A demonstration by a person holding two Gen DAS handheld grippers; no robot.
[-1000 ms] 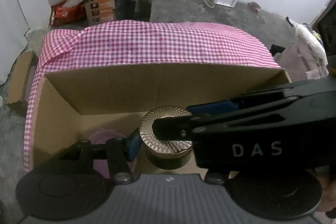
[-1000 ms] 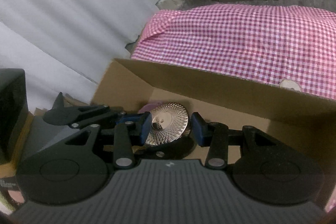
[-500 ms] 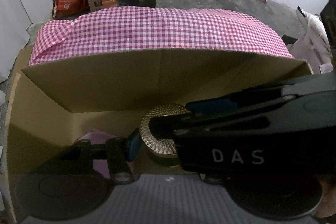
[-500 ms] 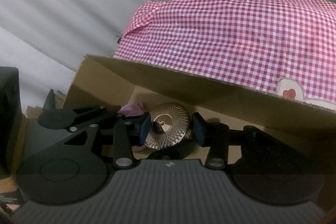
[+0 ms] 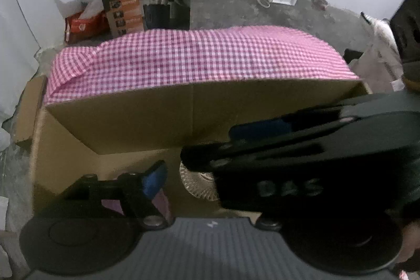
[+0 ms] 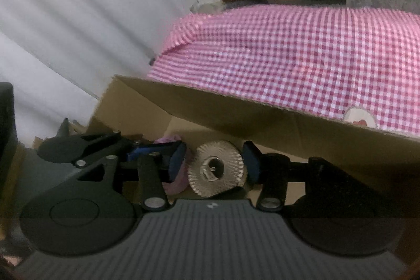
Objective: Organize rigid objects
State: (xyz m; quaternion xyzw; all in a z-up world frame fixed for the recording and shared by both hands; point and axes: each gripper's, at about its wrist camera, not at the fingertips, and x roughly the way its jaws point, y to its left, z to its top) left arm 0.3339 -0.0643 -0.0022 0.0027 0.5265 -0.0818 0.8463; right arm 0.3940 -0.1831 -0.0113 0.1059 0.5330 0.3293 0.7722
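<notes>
Inside the cardboard box, my right tool and left tool have just been opening off the rigid, likely slippery ribbed gold lid, best regripped by its rim.

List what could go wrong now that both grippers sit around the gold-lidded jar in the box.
1. Both grippers have just been opening around the gold-lidded jar; the right gripper pads stand very close, so lifting out could clip and tip it.
2. The left gripper lies under and beside the right one, so they may collide when withdrawing.
3. The pink object sits against the jar inside the cardboard box; a nudge could shift both.
</notes>
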